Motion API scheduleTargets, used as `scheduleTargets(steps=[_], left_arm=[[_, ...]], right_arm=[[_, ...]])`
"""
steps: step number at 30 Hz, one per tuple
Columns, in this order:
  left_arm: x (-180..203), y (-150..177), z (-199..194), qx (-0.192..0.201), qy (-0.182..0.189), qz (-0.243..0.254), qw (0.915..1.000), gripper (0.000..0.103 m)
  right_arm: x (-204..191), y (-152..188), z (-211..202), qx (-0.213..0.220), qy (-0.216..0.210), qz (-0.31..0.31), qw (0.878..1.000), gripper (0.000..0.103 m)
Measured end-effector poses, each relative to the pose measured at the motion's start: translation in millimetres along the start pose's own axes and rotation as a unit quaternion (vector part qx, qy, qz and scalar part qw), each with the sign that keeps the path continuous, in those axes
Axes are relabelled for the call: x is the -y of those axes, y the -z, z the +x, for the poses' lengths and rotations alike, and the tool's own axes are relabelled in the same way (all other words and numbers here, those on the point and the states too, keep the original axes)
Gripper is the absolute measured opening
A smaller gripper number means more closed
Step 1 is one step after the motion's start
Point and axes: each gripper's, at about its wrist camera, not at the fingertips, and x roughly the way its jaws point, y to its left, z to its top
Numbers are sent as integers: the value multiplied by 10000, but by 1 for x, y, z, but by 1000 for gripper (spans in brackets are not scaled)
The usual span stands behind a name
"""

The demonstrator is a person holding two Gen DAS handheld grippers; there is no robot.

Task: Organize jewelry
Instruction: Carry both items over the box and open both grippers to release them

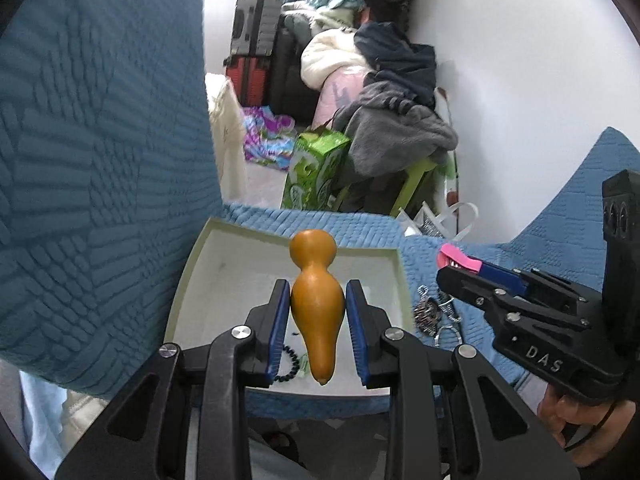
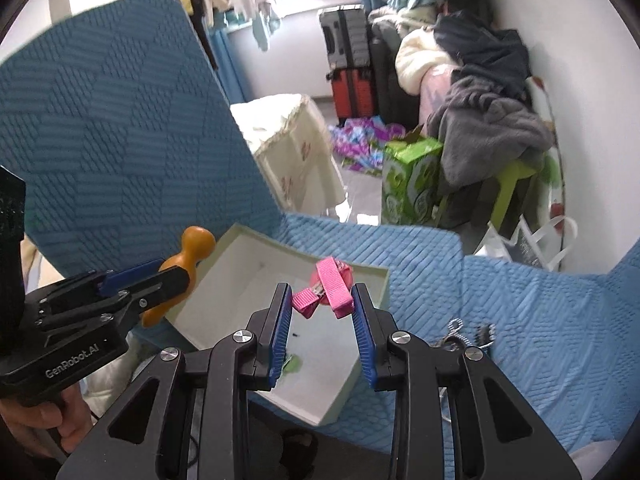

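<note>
A blue quilted cover (image 2: 500,312) spreads over a seat, its tall backrest (image 1: 88,152) rising along the left side of both wrist views. Beyond the seat's far edge the room holds a heap of clothes (image 2: 480,92) against a white wall, stacked suitcases (image 2: 350,68) and a green printed box (image 2: 412,180).

On the seat, towards its left edge beside the backrest, sits a shallow pale box (image 2: 372,284) with a white floor, open at the top. A string of dark beads (image 1: 292,364) with a bit of green lies inside it, near the front edge.

The left tool (image 1: 318,306) hangs over the box, its blue pads pressed on either side of an orange gourd-shaped ornament (image 1: 316,300) — the small bulb points away from the camera and the narrow tip points back towards it. From the right wrist view the same gourd sticks out above the box's left wall.

The right tool (image 2: 322,304) is also over the box, nearer its right wall. Its pads are closed on a pink ribbon hair clip (image 2: 328,288), which spans the gap between them; a round, deeper pink part shows behind the ribbon.

On the cover just right of the box lies a small tangle of silvery metal jewelry (image 1: 436,312) — chains and clasps, too fine to tell apart.

A hand (image 2: 44,420) grips the handle of the left tool, and another hand (image 1: 580,420) grips the right.
</note>
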Motion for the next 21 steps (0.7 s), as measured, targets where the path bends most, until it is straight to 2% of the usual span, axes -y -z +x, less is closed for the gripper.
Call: scheduleTargets(steps=[7, 17, 19, 21], left_arm=[[-21, 11, 29, -281, -62, -207, 9994, 29], [-30, 14, 56, -541, -153, -245, 9981, 29], [-31, 12, 54, -513, -120, -284, 9982, 30], [-31, 10, 51, -495, -110, -311, 9982, 30]], right_arm=[[-7, 14, 47, -446, 10, -71, 9990, 28], [-4, 23, 78, -761, 72, -82, 9970, 30], [-3, 22, 78, -752, 65, -79, 9971, 36], [-1, 19, 75, -693, 104, -67, 9975, 55]])
